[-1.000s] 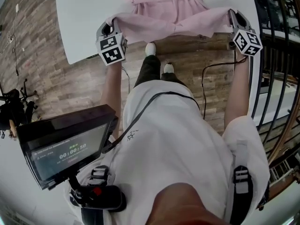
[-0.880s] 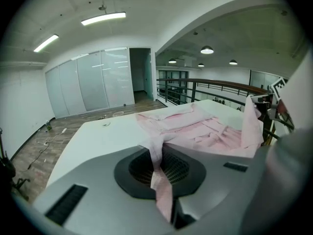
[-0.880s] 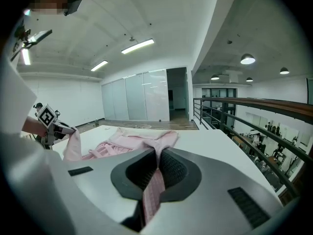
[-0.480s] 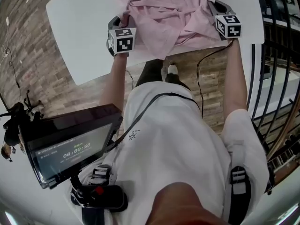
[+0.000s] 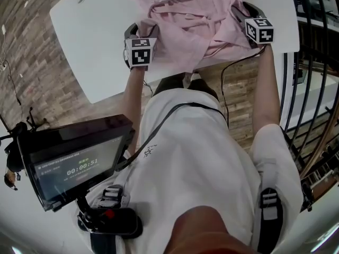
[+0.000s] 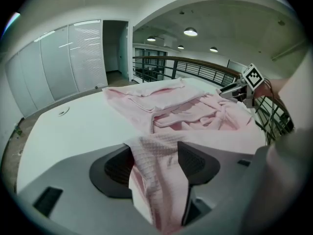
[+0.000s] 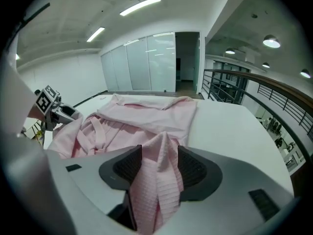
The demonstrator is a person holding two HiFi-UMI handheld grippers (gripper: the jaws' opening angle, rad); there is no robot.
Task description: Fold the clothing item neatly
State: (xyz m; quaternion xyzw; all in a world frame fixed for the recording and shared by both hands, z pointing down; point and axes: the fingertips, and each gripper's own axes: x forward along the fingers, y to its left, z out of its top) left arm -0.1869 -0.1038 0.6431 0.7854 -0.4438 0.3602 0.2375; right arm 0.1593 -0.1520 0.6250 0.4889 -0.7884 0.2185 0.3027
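Risk: snagging | we are spreading left gripper and right gripper, jaws just opening, hem lying loose between them | pink robe is lying bunched at the white bench edge | withdrawing could be dragging the fold apart

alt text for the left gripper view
The left tool, its jaws just opened, has a fold of the pink garment hanging loose between them. Beyond, the rest lies crumpled on a white table, with the right tool at its far edge.
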